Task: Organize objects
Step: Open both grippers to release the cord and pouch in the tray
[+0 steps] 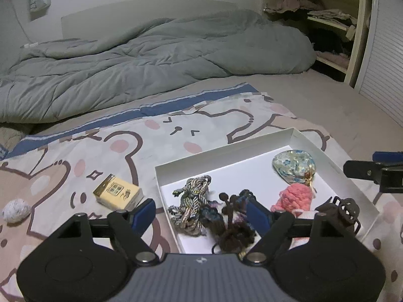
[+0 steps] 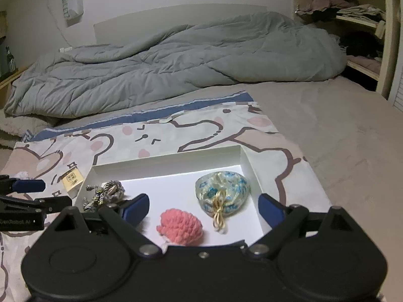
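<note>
a rumpled grey duvet (image 1: 156, 58) lies beyond the cartoon-bear sheet (image 1: 105, 151), beside cluttered shelves (image 1: 330, 22).

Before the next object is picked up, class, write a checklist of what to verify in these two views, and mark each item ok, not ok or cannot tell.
1. Left gripper empty, jaws apart: ok.
2. Right gripper empty, jaws apart: ok.
3. All objects inside the white box: not ok; yellow box and grey fuzzy ball lie on the bear-print sheet.
4. Box has free floor: ok.
5. Pink yarn ball and floral pouch inside: ok.
</note>
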The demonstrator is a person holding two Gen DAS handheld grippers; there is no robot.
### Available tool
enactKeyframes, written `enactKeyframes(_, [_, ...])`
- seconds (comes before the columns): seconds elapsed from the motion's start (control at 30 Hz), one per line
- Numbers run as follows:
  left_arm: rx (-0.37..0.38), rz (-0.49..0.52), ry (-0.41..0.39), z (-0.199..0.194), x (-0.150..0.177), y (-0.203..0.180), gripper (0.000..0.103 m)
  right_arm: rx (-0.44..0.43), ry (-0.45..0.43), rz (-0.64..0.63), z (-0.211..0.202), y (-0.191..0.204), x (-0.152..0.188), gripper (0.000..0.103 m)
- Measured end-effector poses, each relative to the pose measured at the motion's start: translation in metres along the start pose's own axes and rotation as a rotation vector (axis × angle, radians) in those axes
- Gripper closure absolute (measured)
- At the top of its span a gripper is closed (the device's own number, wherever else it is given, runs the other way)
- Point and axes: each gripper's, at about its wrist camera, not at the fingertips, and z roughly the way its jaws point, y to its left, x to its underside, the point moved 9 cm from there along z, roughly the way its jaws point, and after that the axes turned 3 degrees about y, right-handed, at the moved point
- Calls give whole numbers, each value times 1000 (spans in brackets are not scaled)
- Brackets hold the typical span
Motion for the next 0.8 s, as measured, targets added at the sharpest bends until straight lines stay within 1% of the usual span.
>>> enactKeyframes(0.07, [0,-4,-2,-6,3,0,18,8,-3,11,-8,0,3,8])
enactKeyframes(0.13, [7,-13,-7,-13,5,1,10,15,-11,16,-17,0,6,7])
enactKeyframes(0.33, [19,-43,-28,-31,18,3,0,23,-18,17,-37,4,17,3])
enactKeyframes(0.43, [26,-45,-41,-40,25,4,0,35,-25,3,-47,8,22,0])
enactKeyframes(0.6, [33,-42,-48,-51,38,6,0,26,-41,9,-61,15,33,0])
enactKeyframes(0.8, [26,-51,-68,-62,45,12,0,35,-47,-12,-71,26,47,0])
